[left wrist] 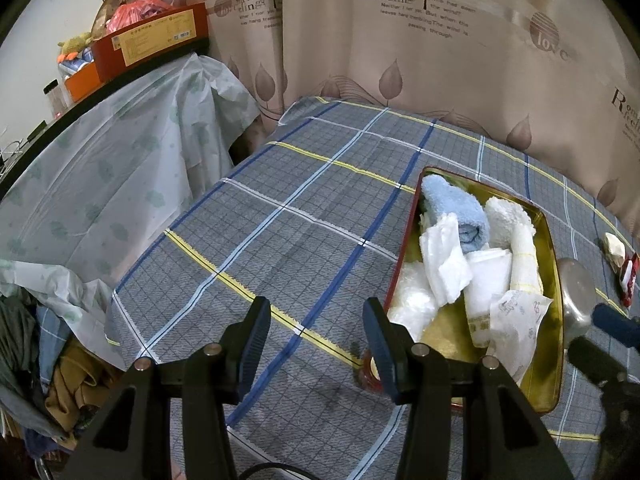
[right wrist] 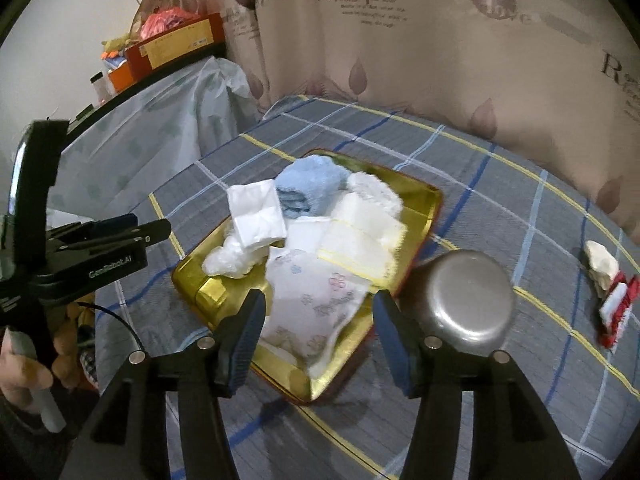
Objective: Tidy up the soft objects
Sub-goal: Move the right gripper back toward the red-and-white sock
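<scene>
Left gripper point(left wrist: 316, 320): jaws spread wide, nothing between them, hovering over bare plaid tablecloth point(left wrist: 280, 208) just left of the tin. "GenRobot.AI" printed in white on its black body, legible from the right wrist view.

Right gripper point(right wrist: 320, 312): jaws likewise spread, empty, poised above the near end of the gold tin tray point(right wrist: 192, 276).

In the tray, piled loosely: rolled blue towel point(right wrist: 310, 184) at the far end; white fluffy towel point(right wrist: 376, 190) beside it; cream cloth with yellow stripe point(right wrist: 356, 248) toward the middle; folded white tissue packet point(right wrist: 258, 214) on the left; crumpled clear plastic bag point(right wrist: 230, 258) below that; flower-printed tissue pack point(right wrist: 316, 296) nearest the fingers (print too blurred to read).

Just right of the tray, touching its rim: upturned steel bowl point(right wrist: 466, 296). Well apart, farther right: cream lump on a red-and-white wrapper point(right wrist: 610, 276).

Behind: curtain point(left wrist: 440, 60) printed "Romantic feeling" and "love". Red box point(left wrist: 156, 36) on the shelf at left, label unreadable.
</scene>
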Demonstrator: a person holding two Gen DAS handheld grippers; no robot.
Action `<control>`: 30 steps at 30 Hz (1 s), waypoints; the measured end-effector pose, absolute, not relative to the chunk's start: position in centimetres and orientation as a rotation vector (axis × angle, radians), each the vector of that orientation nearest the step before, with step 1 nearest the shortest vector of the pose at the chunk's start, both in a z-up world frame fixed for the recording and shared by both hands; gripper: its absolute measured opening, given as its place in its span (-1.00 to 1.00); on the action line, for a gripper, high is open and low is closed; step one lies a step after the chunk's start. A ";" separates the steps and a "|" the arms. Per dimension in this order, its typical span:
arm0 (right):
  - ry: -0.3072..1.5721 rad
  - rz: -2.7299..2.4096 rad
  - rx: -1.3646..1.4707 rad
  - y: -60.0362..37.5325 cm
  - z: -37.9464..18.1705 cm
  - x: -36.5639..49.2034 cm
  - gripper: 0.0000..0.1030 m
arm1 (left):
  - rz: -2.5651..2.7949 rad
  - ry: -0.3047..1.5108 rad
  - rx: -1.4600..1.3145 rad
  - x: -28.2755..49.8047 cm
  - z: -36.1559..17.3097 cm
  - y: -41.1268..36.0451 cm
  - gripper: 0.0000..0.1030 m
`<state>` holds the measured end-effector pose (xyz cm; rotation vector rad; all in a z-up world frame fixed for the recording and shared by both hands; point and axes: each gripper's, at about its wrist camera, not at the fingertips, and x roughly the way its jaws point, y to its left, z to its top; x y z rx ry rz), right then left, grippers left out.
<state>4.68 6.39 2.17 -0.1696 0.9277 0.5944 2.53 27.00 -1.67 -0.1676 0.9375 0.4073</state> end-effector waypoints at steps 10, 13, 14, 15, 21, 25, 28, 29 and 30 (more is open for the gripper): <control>0.886 0.467 -0.159 -1.0 5.3 4.9 0.09 | 0.405 0.932 -0.148 2.7 -1.6 26.7 -0.05; 0.875 0.402 -0.143 -4.6 6.3 5.0 0.09 | 0.407 0.929 -0.144 2.7 -1.5 26.7 -0.05; 0.872 0.377 -0.138 -5.8 6.6 5.1 0.09 | 0.407 0.930 -0.141 2.7 -1.6 26.7 -0.05; 0.872 0.359 -0.134 -6.7 6.7 5.2 0.09 | 0.409 0.930 -0.137 2.7 -1.6 26.6 -0.05; 0.868 0.178 -0.117 -15.2 7.7 5.9 0.09 | 0.414 0.931 -0.125 2.7 -1.7 26.4 -0.05; 0.895 0.082 -0.125 -19.3 7.2 6.8 0.09 | 0.412 0.927 -0.122 2.7 -1.6 26.3 -0.05; 0.920 0.036 -0.126 -21.8 6.1 7.8 0.09 | 0.407 0.917 -0.111 2.6 -1.4 26.1 -0.05; 0.927 0.027 -0.127 -22.4 5.7 8.0 0.09 | 0.408 0.915 -0.104 2.6 -1.4 26.1 -0.05; 0.936 0.018 -0.127 -23.0 5.3 8.5 0.09 | 0.407 0.915 -0.098 2.6 -1.4 25.9 -0.05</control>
